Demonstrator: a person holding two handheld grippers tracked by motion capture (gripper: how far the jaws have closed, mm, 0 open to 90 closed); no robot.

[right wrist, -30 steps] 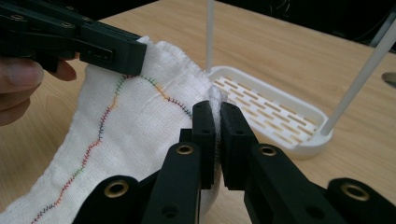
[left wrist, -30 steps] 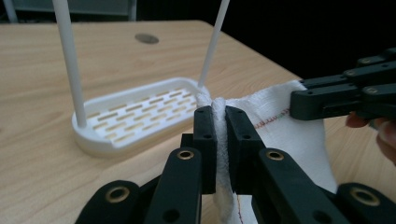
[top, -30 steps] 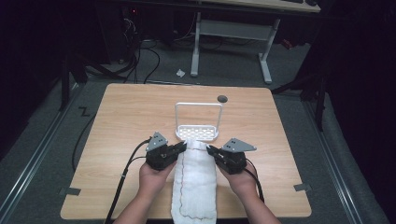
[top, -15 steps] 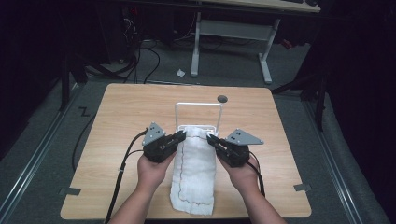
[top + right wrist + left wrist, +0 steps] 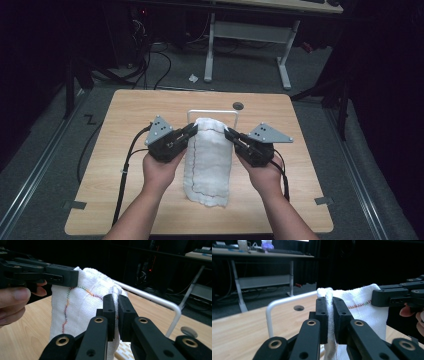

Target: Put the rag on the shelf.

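Note:
A white towel [image 5: 210,160] with coloured stitching hangs lifted by its far end, its near end still on the table. My left gripper [image 5: 192,131] is shut on the towel's far left corner [image 5: 329,293]. My right gripper [image 5: 229,134] is shut on the far right corner [image 5: 116,291]. Just behind the lifted edge stands a white wire rack [image 5: 212,113], whose rail [image 5: 284,301] and upright [image 5: 160,300] are seen in the gripper views. In each gripper view the other gripper is seen clamped on the opposite corner.
The wooden table [image 5: 125,115] has a round grommet hole [image 5: 238,105] near its far edge. Black cables trail from both grippers toward the near edge. A desk frame [image 5: 250,35] stands on the floor beyond the table.
Both grippers have risen together, lifting the towel's far end off the table. More of the towel now hangs upright in front of the rack.

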